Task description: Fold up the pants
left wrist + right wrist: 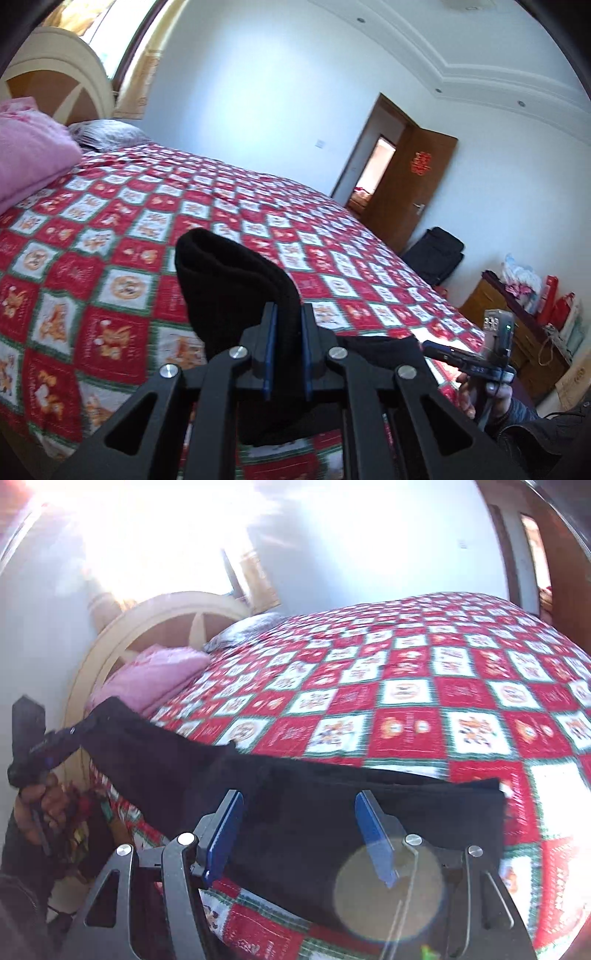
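Sun-glared bedspread [461,686]; black pants [295,812] blurred beyond right gripper [299,830].

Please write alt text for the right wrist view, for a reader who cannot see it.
The open right gripper hovers over black pants lying on a red checkered bedspread. At left, the left gripper lifts one end of the pants.

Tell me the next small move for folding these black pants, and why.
Probably carry the left gripper, shut on one end of the black pants, across toward the end lying on the checkered quilt. The right gripper is open over the cloth, gripping nothing, so only the left can fold.
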Demonstrator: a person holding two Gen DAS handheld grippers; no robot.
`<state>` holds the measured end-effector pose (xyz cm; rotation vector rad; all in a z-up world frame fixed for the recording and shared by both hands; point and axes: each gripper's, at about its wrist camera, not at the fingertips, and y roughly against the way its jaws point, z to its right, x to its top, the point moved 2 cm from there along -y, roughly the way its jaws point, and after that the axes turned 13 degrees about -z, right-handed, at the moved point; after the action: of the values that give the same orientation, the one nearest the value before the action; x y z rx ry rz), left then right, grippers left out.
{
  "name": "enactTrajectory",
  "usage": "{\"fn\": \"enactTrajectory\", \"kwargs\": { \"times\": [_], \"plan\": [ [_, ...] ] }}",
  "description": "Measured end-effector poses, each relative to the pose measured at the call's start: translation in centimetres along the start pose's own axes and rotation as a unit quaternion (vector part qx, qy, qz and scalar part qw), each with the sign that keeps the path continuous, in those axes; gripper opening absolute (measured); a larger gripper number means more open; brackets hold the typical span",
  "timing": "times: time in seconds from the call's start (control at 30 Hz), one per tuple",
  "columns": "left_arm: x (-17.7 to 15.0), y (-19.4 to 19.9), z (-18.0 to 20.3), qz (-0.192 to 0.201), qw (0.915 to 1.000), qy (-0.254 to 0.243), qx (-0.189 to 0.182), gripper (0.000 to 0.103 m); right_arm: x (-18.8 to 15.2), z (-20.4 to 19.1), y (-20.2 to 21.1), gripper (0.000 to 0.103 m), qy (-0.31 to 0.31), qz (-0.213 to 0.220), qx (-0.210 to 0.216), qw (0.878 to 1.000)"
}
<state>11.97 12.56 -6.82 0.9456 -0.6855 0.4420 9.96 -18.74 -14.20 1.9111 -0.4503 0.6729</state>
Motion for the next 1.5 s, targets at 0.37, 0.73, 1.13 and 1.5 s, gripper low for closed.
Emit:
{"fn": "enactTrajectory", "kwargs": {
  "times": [0.37, 0.73, 1.13, 1.5],
  "plan": [
    [1.8, -6.2, 9.6, -0.060, 0.9897, -0.103, -0.080, 0.012, -1.6, 8.4, 2.5, 0.065, -0.139, 0.009, -0.036, 0.990],
    [0.4, -13.3, 19.7, -0.159, 0.9576, -0.202, -0.130, 0.012, -1.8, 11.5, 2.9, 0.065, -0.180, 0.024, -0.052, 0.982],
    [-6.1, -21.1, 23.5, -0.245, 0.9268, -0.263, -0.109, 0.014, -2.4, 15.4, 3.6, 0.065, -0.230, 0.043, -0.063, 0.970],
    [-4.0, -14.6, 18.1, -0.144, 0.9657, -0.204, -0.070, 0.074, -1.8, 11.2, 2.9, 0.065, -0.172, 0.008, 0.004, 0.985]
  ]
}}
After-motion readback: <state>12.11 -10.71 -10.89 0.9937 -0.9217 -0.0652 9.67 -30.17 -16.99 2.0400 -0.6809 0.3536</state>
